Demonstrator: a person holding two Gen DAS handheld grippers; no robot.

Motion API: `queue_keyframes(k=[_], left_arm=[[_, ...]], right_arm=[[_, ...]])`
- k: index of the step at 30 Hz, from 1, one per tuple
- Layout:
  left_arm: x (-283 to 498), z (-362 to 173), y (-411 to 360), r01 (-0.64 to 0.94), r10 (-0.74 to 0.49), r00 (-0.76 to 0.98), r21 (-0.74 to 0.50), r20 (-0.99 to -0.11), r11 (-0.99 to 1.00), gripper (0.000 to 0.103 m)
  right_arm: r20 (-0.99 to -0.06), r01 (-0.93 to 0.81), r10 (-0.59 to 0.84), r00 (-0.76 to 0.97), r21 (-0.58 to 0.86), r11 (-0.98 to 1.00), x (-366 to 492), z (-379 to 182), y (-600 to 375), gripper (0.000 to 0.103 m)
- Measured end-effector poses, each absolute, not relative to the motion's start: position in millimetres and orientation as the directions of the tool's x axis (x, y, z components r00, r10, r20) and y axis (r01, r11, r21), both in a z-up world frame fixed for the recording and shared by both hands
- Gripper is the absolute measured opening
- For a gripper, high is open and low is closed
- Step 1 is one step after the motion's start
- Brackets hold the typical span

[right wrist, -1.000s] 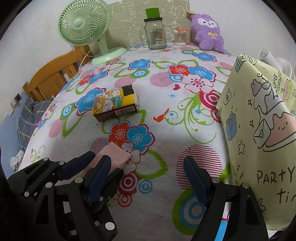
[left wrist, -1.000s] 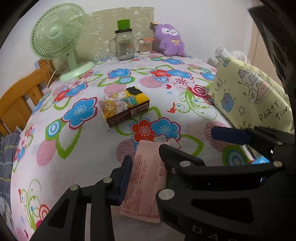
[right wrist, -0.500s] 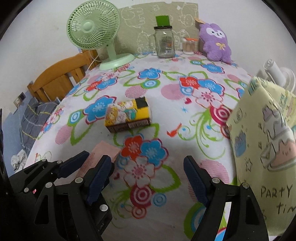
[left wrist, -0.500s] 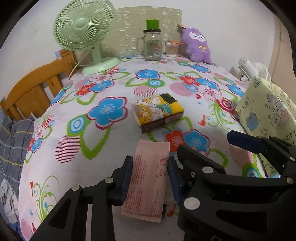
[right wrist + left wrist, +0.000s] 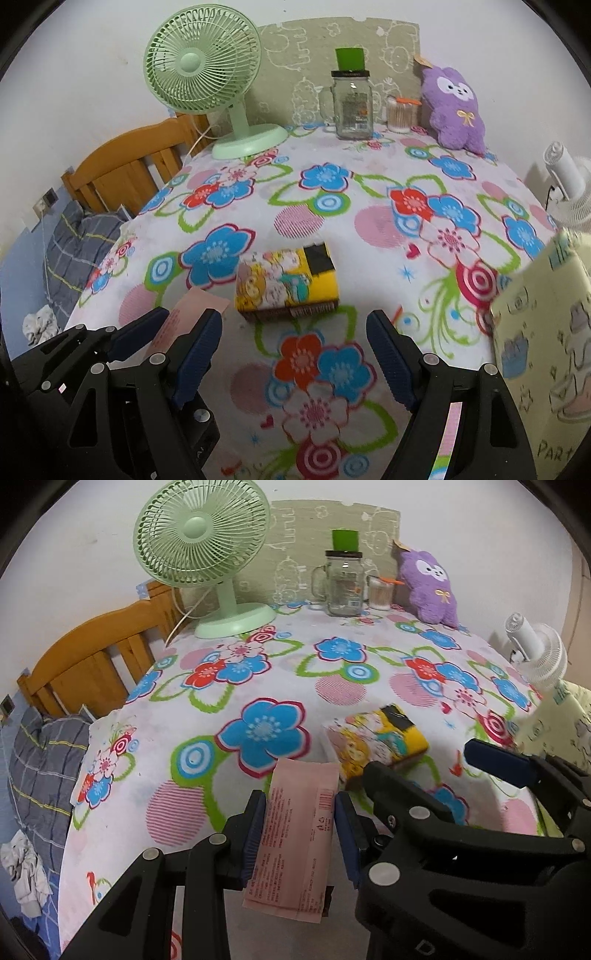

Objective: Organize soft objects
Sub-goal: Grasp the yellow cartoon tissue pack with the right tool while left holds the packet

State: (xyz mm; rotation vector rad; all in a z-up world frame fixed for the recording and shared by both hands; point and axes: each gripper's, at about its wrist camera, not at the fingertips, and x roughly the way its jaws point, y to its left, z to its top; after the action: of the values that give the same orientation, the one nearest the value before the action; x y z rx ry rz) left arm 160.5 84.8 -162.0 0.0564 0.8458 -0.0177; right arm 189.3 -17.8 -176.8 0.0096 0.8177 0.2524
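Left tongs [image 5: 298, 829] pinch flat pink packet [image 5: 295, 834] above near tabletop [image 5: 258, 679]. Right tongs [image 5: 295, 354] gape empty. Risk: limp packet slips from edge-only grip, or snags yellow box [image 5: 376, 742] just beyond.

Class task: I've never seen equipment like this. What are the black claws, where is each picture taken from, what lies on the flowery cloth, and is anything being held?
The black claws are hand-held two-finger grippers, one in each of a person's hands; no robot is involved. Each carries a camera looking along its fingers, giving one left and one right picture. The left gripper is shut on a pink packet. The right gripper is open and holds nothing. On the floral tablecloth lie a yellow cartoon-printed pack, a green desk fan, a glass mug jar, a purple plush toy and, at the right edge, a pale yellow "party" bag.
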Motion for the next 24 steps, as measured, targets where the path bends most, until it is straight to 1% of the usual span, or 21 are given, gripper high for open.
queue_keyframes(k=[7,14,17,24], left_arm=[[177,-165,94,0.014,0.022,0.659,0.042,-0.752,0.999,0.038],[185,-175,100,0.002,0.027,0.639,0.036,-0.769,0.999,0.038],[187,-178,101,0.012,0.003,0.631,0.014,-0.776,1.0,0.038],[190,-181,103,0.007,-0.002,0.627,0.002,-0.779,1.0,0.039]], right_arm=[[-0.718,-0.211,0.209,0.664,0.089,0.973,206,-179,-10,0.09],[-0.73,-0.214,0.19,0.656,0.061,0.975,218,-187,-2,0.09],[-0.742,-0.203,0.177,0.647,0.056,0.978,223,-192,-1,0.09],[-0.753,-0.203,0.176,0.634,0.057,0.977,230,-198,3,0.09]])
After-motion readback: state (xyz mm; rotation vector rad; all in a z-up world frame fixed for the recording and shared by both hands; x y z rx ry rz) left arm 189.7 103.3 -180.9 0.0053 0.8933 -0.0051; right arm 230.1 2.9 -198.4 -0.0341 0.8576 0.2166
